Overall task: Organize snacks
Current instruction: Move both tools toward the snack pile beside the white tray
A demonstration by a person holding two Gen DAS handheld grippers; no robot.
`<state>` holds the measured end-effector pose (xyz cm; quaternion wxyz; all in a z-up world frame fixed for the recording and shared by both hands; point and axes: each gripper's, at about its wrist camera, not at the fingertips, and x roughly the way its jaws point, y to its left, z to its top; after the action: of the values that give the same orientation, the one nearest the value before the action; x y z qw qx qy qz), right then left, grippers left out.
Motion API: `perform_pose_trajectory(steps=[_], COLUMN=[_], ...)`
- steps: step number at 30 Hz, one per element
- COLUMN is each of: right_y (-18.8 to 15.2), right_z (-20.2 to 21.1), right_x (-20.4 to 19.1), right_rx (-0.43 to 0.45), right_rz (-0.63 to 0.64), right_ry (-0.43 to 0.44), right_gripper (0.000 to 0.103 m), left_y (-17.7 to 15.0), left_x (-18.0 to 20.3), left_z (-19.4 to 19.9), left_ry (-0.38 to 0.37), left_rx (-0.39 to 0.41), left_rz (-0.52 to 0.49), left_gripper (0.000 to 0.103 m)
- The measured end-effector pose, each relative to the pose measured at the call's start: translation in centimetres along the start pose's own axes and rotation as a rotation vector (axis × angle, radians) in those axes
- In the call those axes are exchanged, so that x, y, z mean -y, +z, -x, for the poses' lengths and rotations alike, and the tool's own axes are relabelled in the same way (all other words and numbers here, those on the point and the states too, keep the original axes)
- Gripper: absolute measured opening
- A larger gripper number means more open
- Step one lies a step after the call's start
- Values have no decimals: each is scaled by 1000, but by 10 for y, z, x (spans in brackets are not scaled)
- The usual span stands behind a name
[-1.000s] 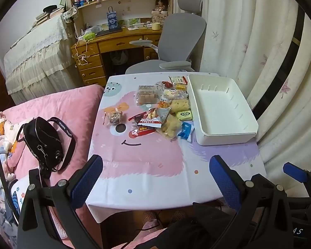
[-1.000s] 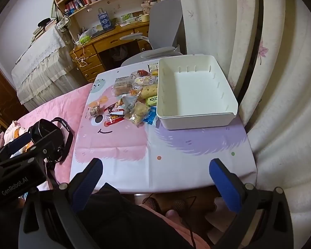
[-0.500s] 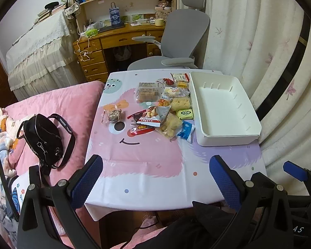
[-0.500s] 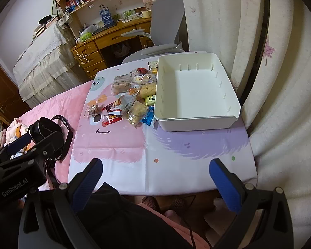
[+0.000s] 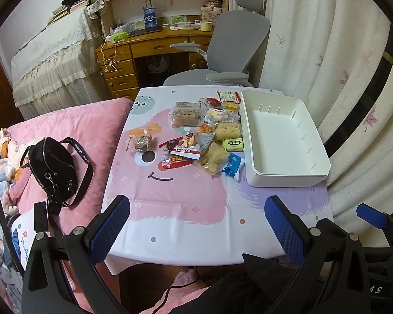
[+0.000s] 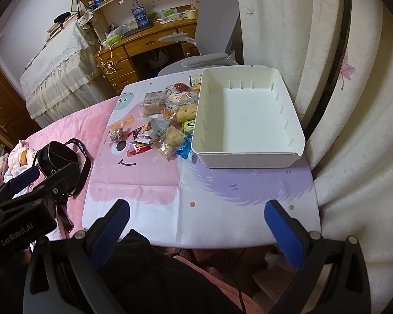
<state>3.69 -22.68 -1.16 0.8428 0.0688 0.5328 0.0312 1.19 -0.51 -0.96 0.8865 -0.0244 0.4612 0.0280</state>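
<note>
Snacks [image 5: 207, 133] lie in a shiny pile beside the white bin [image 5: 283, 136].
Both claws, left [image 5: 196, 227] and right [image 6: 196, 227], stay spread wide, now a bit closer to the table [image 5: 186, 209].

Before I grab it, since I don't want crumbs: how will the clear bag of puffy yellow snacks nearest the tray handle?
The clear bag looks puffy and crinkled, so probably light and floppy. Its film looks glossy, so it may slip between fingers. The lumpy pieces inside look brittle; a hard squeeze could crush them.

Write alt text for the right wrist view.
An empty white bin sits on a cartoon-print table, with a pile of wrapped snacks beside it. The open right gripper hovers at the near edge, holding nothing.
</note>
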Motion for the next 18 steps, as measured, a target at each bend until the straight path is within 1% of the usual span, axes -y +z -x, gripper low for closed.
perform_pose_trajectory(steps=[9, 18], right_y=[0, -3], right_z=[1, -4], right_x=[1, 11], right_rx=[-3, -21], right_rz=[9, 27], right_ry=[7, 33], right_gripper=[103, 103], left_y=[-3, -12], left_x=[0, 11], left_z=[3, 0], left_ry=[10, 36], left_rx=[-6, -39], left_rz=[11, 38], left_gripper=[102, 102])
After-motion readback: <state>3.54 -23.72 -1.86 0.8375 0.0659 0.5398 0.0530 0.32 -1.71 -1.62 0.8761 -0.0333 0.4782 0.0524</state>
